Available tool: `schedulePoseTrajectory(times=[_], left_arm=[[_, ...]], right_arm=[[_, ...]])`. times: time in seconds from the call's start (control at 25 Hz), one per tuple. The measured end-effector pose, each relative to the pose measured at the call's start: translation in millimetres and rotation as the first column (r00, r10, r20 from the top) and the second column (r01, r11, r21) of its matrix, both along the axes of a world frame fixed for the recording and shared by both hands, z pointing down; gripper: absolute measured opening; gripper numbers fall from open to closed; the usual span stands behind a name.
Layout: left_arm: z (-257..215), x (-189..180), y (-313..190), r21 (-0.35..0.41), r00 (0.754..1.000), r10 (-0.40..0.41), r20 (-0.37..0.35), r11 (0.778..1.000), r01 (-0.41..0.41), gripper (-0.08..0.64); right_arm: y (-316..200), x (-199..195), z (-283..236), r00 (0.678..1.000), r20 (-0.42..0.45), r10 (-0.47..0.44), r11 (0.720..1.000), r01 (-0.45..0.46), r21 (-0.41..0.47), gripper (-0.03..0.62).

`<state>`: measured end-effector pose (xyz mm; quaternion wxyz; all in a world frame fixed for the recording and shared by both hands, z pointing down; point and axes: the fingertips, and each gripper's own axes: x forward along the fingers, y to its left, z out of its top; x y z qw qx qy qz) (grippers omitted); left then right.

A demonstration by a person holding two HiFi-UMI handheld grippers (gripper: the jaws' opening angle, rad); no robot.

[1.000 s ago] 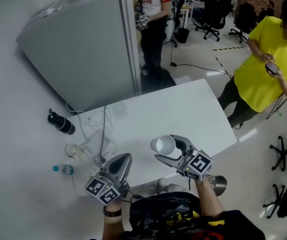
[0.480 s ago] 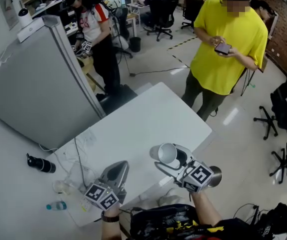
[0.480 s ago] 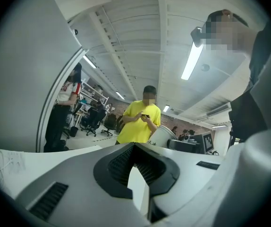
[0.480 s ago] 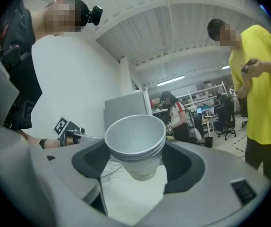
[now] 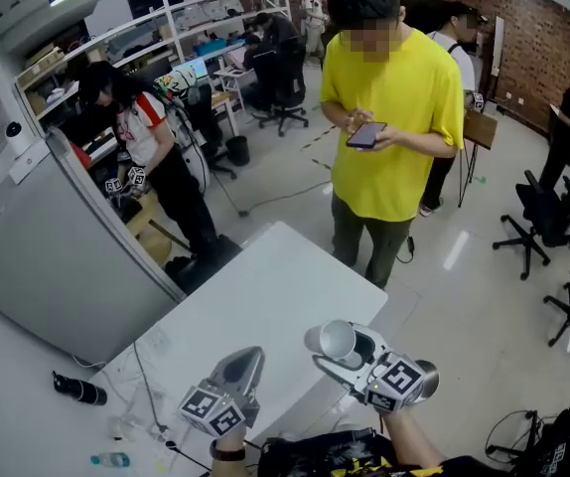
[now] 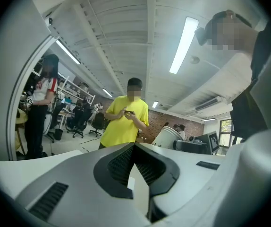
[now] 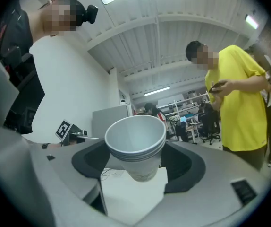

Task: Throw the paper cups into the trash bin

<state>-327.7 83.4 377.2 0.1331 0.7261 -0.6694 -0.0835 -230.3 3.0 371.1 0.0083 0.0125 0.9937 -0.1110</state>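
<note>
Holding the nested cups (image 7: pixel 135 143) low on their sides above the surface's (image 5: pixel 265 286) near edge, the right hand-held gripper (image 7: pixel 142 163) needs a level carry, releasing only over the bin, which no view plainly shows. The left hand-held gripper (image 6: pixel 134 148) is closed, empty.

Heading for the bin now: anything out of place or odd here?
Two bottles lie on their sides on the floor left of the table: a black bottle and a clear bottle. The paper cups look undamaged in the right gripper.
</note>
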Motion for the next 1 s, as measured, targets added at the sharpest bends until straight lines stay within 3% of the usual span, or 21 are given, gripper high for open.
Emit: schedulePoseTrajectory(times=[0.2,0.4,0.6,0.88,1.0], left_arm=[[0.4,42.1,-54.5,-0.006,0.994,0.112,0.016,0.994,-0.112,0.0],[-7.7,73.0,-101.3,-0.006,0.974,0.226,0.024,0.974,-0.225,0.0],[-4.8,87.5,-138.5,-0.009,0.942,0.334,0.027,0.943,-0.334,0.0],[1.9,102.3,-183.2,0.018,0.875,0.483,0.014,0.875,-0.483,0.0],[3.6,97.9,-194.5,0.03,0.856,0.518,0.005,0.855,-0.518,0.0]], right_arm=[[-57.3,51.5,-5.7,0.988,0.029,0.152,0.988,-0.153,0.009,0.356],[-94.1,98.3,-15.0,0.953,0.022,0.304,0.952,-0.304,0.021,0.356],[-118.9,114.8,-24.7,0.914,0.022,0.406,0.912,-0.406,0.05,0.356],[-142.4,134.1,-33.1,0.828,0.046,0.559,0.826,-0.561,0.051,0.356],[-148.5,132.1,-30.8,0.808,0.036,0.588,0.806,-0.589,0.057,0.356]])
